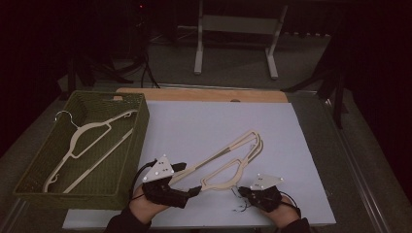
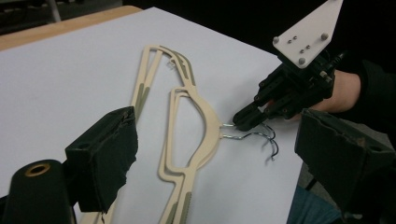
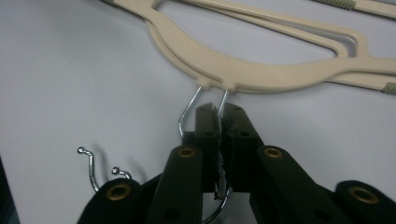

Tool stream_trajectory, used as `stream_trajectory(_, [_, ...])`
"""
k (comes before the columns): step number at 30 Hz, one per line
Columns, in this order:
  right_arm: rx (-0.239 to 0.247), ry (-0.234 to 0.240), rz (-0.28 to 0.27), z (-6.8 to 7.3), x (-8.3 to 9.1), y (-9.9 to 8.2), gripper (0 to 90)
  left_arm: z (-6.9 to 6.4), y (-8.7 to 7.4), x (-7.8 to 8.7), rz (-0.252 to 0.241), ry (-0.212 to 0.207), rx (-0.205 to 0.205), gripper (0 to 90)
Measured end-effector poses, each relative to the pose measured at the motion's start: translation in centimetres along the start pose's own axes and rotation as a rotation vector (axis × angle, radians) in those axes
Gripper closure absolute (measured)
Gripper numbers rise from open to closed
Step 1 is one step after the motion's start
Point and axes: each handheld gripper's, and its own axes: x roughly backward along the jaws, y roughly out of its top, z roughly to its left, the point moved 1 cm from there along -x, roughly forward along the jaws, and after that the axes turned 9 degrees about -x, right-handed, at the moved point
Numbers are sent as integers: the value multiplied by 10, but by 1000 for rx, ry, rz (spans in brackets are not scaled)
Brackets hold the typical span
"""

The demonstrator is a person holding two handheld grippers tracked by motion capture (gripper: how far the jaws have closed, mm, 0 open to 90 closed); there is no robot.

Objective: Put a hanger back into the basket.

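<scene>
On the white table (image 1: 204,121), near edge, two stacked hangers (image 1: 228,160) lie with their long axis running from near left to far right, wire hooks (image 2: 252,135) pointing right at the right gripper (image 1: 248,190). That gripper is clenched on one hook wire, seemingly just one. The left gripper (image 1: 187,182) stands released, jaws either side of the hangers' near-left end. A third hanger (image 1: 87,145) lies in the green basket (image 1: 141,131), far left.

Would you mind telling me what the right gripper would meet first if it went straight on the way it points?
Probably the cream hangers' neck; the right gripper is shut on a wire hook just short of it.
</scene>
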Motion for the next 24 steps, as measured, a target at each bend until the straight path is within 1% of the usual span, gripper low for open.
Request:
stream_trajectory(2, [22, 1, -8, 1, 1, 1, 872, 0, -1, -3, 13, -13, -2, 141])
stream_trajectory(3, [27, 9, -16, 2, 3, 2, 874, 0, -1, -4, 20, -17, 0, 141])
stream_trajectory(5, [32, 15, -44, 3, 9, 6, 877, 0, -2, -9, 36, -31, -1, 144])
stream_trajectory(7, [28, 36, -63, 2, 15, 9, 878, 1, -3, -15, 67, -47, -8, 144])
stream_trajectory(8, [25, 51, -63, 2, 18, 10, 878, 1, -3, -20, 88, -58, -14, 144])
stream_trajectory(9, [24, 55, -65, 2, 20, 11, 878, 1, -4, -24, 111, -65, -29, 144])
stream_trajectory(10, [17, 59, -66, 3, 22, 13, 879, 0, -4, -28, 121, -64, -39, 145])
stream_trajectory(11, [14, 62, -69, 3, 22, 13, 879, 0, -4, -35, 147, -69, -55, 146])
stream_trajectory(13, [15, 64, -59, 4, 24, 16, 880, 0, -5, -46, 183, -63, -91, 151])
stream_trajectory(14, [15, 59, -56, 5, 25, 17, 881, 0, -5, -52, 201, -70, -98, 152])
stream_trajectory(15, [12, 59, -50, 6, 26, 18, 885, 1, -6, -59, 210, -83, -95, 152])
stream_trajectory(16, [10, 58, -40, 6, 26, 20, 890, 1, -6, -65, 217, -87, -100, 153])
stream_trajectory(18, [-2, 48, -25, 7, 27, 22, 890, 1, -8, -77, 238, -89, -121, 158])
stream_trajectory(19, [-6, 41, -15, 7, 27, 24, 890, 1, -10, -83, 243, -100, -129, 158])
stream_trajectory(20, [-10, 34, -9, 9, 27, 25, 890, 2, -11, -89, 249, -111, -132, 157])
stream_trajectory(22, [8, 29, -9, 10, 27, 25, 890, 4, -14, -99, 285, -109, -140, 158])
stream_trajectory(24, [2, 39, -17, 8, 26, 23, 890, 6, -15, -103, 279, -126, -123, 160])
